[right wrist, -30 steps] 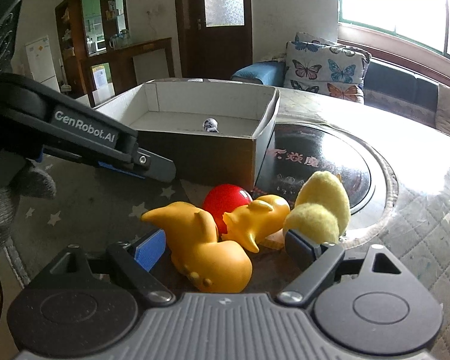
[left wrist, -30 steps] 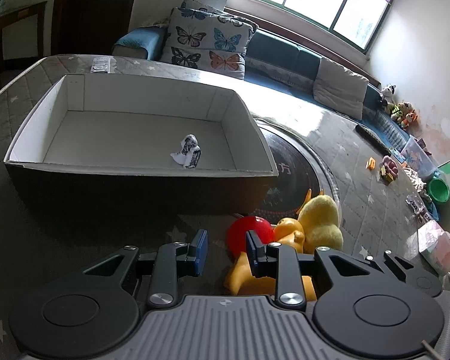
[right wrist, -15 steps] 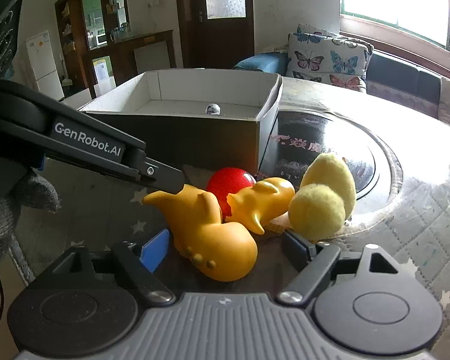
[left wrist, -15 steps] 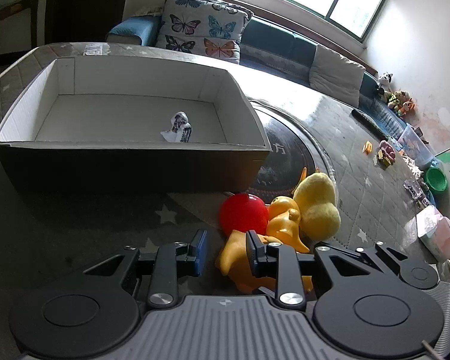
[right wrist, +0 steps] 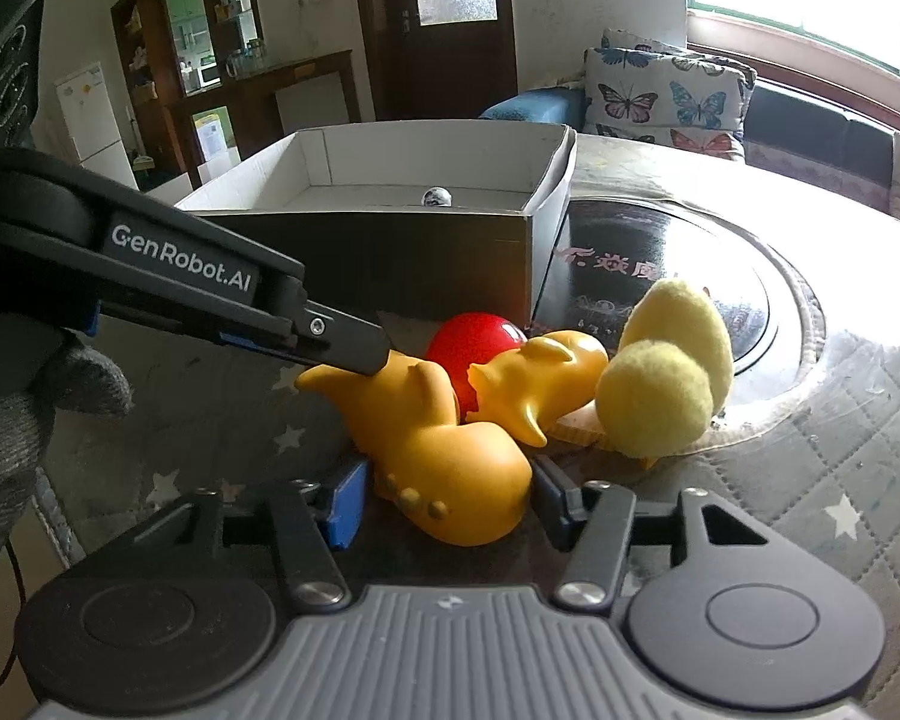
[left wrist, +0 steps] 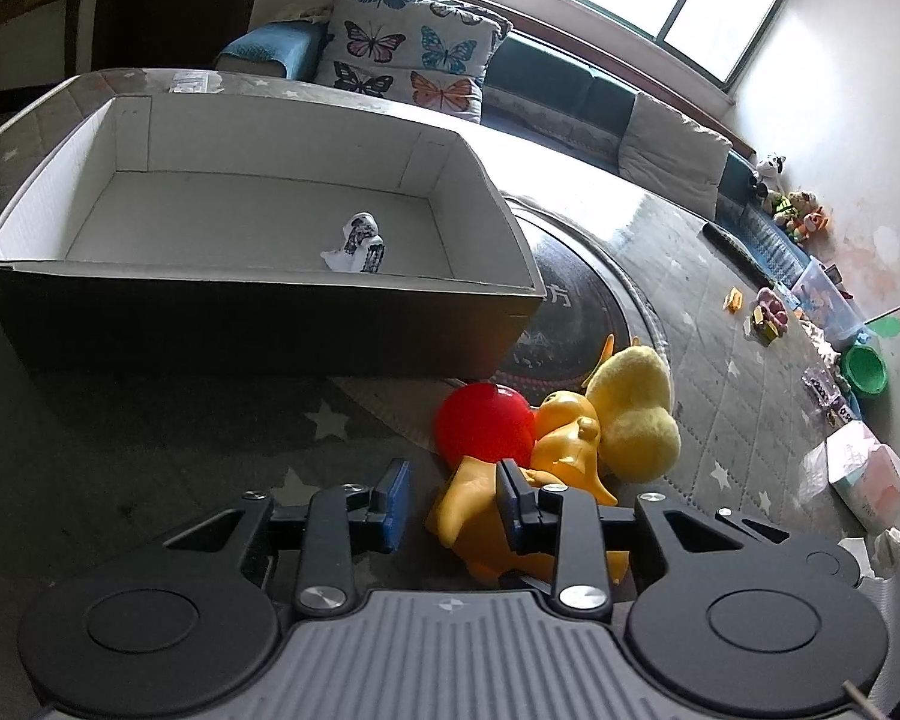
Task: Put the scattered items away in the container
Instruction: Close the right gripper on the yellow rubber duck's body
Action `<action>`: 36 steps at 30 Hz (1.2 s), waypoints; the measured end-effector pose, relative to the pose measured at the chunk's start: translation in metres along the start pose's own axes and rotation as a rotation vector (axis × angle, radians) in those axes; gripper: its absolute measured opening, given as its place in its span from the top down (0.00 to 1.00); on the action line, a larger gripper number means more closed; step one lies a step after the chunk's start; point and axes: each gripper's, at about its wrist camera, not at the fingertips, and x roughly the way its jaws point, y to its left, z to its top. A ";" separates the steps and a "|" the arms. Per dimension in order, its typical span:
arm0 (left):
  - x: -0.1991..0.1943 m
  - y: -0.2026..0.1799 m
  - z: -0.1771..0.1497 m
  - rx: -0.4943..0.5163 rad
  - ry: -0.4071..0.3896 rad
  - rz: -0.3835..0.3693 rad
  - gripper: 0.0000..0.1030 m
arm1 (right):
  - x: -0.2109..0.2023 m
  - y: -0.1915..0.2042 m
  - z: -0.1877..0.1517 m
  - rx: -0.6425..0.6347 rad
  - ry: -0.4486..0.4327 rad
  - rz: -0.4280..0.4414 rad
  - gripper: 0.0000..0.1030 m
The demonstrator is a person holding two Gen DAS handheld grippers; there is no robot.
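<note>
A white cardboard box point(left wrist: 498, 204) point(right wrist: 552, 180) stands on the table with a small black-and-white item point(left wrist: 357, 249) inside. In front of it lie a red ball point(left wrist: 480, 426) point(right wrist: 474, 333), two orange rubber toys point(right wrist: 444, 450) point(right wrist: 534, 378) and a yellow plush toy point(left wrist: 636, 414) point(right wrist: 666, 384). My left gripper point(left wrist: 450, 501) is open, its fingers around the near orange toy's front end point(left wrist: 468, 510). My right gripper point(right wrist: 447, 507) is open, its fingers on either side of that toy's rear body.
A dark round plate point(right wrist: 660, 276) lies on the table right of the box. A sofa with butterfly cushions point(left wrist: 408, 60) stands behind the table. Small toys and a green bowl point(left wrist: 864, 369) lie on the floor at the right.
Both grippers have moved down and closer to the near orange toy. The right gripper's fingers have narrowed around its body. The left gripper's tip now reaches the toy's front end.
</note>
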 end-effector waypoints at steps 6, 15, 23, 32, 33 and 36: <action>0.003 0.004 0.003 -0.037 0.004 -0.016 0.67 | 0.001 0.000 0.000 0.003 0.000 0.002 0.45; 0.008 0.004 0.002 -0.085 0.014 -0.051 0.65 | 0.001 -0.001 0.000 0.010 0.003 0.007 0.45; 0.011 0.019 0.000 -0.218 0.028 -0.100 0.64 | 0.001 -0.005 0.000 0.026 0.008 0.018 0.45; 0.013 0.021 -0.004 -0.295 0.006 -0.092 0.62 | 0.002 -0.006 0.000 0.033 0.008 0.018 0.46; 0.013 0.022 -0.004 -0.311 0.007 -0.092 0.62 | 0.001 -0.006 0.000 0.031 0.009 0.019 0.46; 0.014 0.025 -0.005 -0.342 0.006 -0.094 0.62 | 0.000 -0.006 0.000 0.035 0.009 0.023 0.46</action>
